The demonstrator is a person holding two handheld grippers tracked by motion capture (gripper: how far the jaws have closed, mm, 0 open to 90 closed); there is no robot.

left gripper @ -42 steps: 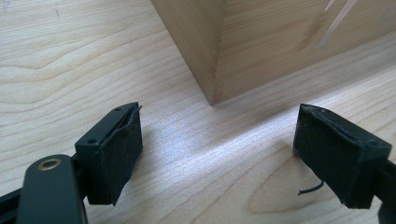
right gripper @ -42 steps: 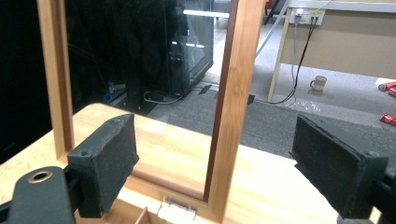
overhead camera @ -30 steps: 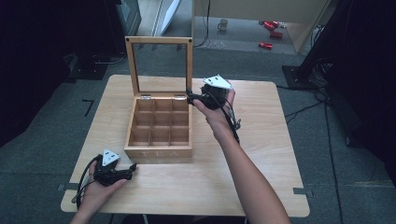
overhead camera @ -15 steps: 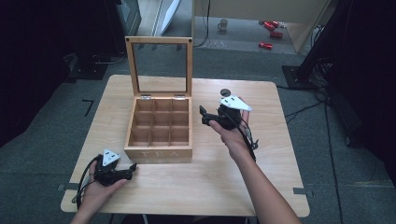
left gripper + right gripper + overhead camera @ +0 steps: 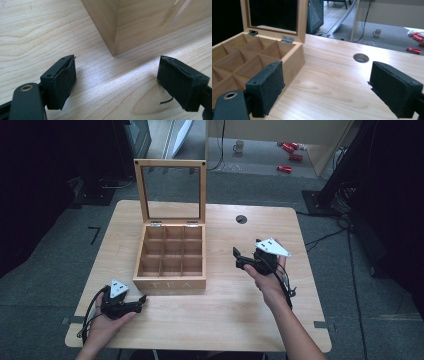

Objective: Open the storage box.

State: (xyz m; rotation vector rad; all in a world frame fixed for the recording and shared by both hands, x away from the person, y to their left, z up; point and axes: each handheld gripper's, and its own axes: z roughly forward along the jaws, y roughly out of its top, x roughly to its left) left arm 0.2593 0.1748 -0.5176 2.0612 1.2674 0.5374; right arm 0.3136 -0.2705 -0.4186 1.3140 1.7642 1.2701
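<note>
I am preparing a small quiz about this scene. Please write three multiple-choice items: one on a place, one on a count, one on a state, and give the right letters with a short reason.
1. Where is the right gripper?
A. to the right of the wooden box
B. inside the box
C. behind the lid

2. How many compartments does the wooden box have?
A. four
B. six
C. nine

3. How is the lid of the box?
A. shut flat
B. standing open
C. lying on the table

Answers:
1 A: in the high view it is over the bare table, apart from the box.
2 C: three rows of three show.
3 B: the glass-paned lid stands upright on its hinges at the far edge.
</note>
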